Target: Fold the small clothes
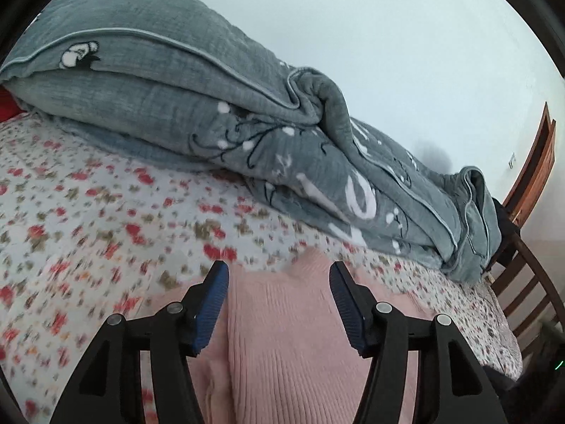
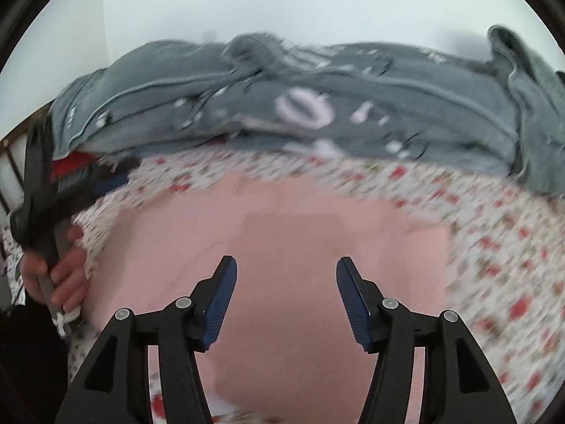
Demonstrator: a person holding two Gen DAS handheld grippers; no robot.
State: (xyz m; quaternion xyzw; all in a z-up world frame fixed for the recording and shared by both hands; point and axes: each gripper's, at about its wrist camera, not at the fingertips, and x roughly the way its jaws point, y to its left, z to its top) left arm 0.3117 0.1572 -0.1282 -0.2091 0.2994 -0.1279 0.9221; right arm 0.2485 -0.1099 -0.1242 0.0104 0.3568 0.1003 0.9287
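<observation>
While the pink knit garment (image 2: 282, 247) lies flat on the floral bed sheet (image 1: 88, 212), both the left gripper (image 1: 279, 282) and right gripper (image 2: 286, 279) are seen half open and empty, so a fold is judged just released; a fresh edge must be grasped next.

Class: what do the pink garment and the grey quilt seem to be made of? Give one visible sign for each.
Pink garment: looks like soft ribbed knit, matte; fine parallel ribs run along it. Grey quilt: seemingly padded crinkled cotton, matte, with piped edges and thick rounded folds.
</observation>
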